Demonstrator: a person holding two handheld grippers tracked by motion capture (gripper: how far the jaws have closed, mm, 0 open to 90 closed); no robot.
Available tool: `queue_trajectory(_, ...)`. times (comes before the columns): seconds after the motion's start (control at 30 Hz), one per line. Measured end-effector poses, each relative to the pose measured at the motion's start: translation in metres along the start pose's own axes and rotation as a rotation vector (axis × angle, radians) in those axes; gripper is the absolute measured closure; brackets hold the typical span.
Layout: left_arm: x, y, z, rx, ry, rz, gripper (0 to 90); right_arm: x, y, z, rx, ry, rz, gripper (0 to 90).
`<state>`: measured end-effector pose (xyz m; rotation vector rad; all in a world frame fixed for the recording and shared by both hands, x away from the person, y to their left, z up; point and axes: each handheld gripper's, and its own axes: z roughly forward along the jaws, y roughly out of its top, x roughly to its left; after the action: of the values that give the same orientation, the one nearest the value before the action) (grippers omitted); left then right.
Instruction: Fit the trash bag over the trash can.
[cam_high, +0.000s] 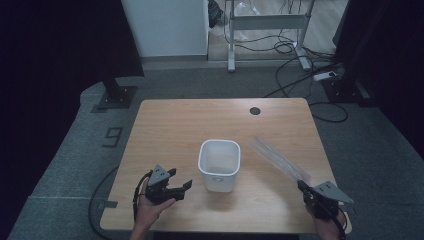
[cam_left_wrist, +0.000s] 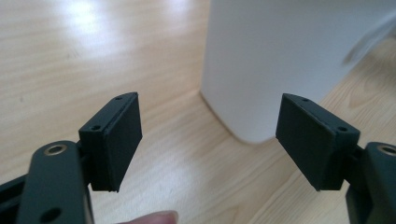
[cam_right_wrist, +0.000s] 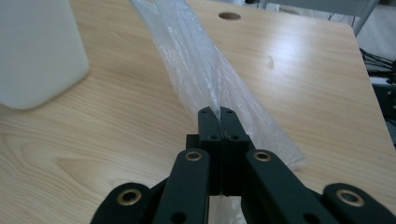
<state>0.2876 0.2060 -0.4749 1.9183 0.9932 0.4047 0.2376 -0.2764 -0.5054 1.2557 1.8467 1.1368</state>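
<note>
Pinched between the pressed-together jaws of the right gripper (cam_right_wrist: 219, 112), a clear plastic bag (cam_right_wrist: 196, 60) trails across the wooden table (cam_high: 170, 125) to the right of the white bin (cam_high: 219, 161). Judged step: bag just picked up for lining the bin; next it needs opening, which calls for the left gripper (cam_left_wrist: 210, 135), jaws spread and empty beside the bin, to take an edge. Nothing obstructs; a cable hole (cam_high: 255, 110) lies well beyond.
</note>
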Motion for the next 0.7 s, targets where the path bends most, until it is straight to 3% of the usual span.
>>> queue_trajectory(0.13,0.004,0.012,-0.003,-0.002,-0.011,-0.013,22.3,0.005,0.008,-0.006,-0.03,0.011,-0.006,89.0)
queue_trajectory(0.27,0.005,0.024,-0.01,-0.039,-0.027,-0.012,22.3,0.009,0.016,-0.012,-0.057,0.02,-0.006,89.0)
queue_trajectory(0.5,0.002,0.041,-0.017,-0.071,-0.03,0.013,23.1,0.018,0.041,-0.023,-0.129,0.045,-0.022,89.0)
queue_trajectory(0.6,0.001,0.051,-0.019,-0.094,-0.033,0.02,24.1,0.027,0.059,-0.026,-0.146,0.058,-0.062,89.0)
queue_trajectory(0.7,0.0,0.056,-0.02,-0.108,-0.039,0.019,24.8,0.031,0.065,-0.025,-0.152,0.061,-0.074,89.0)
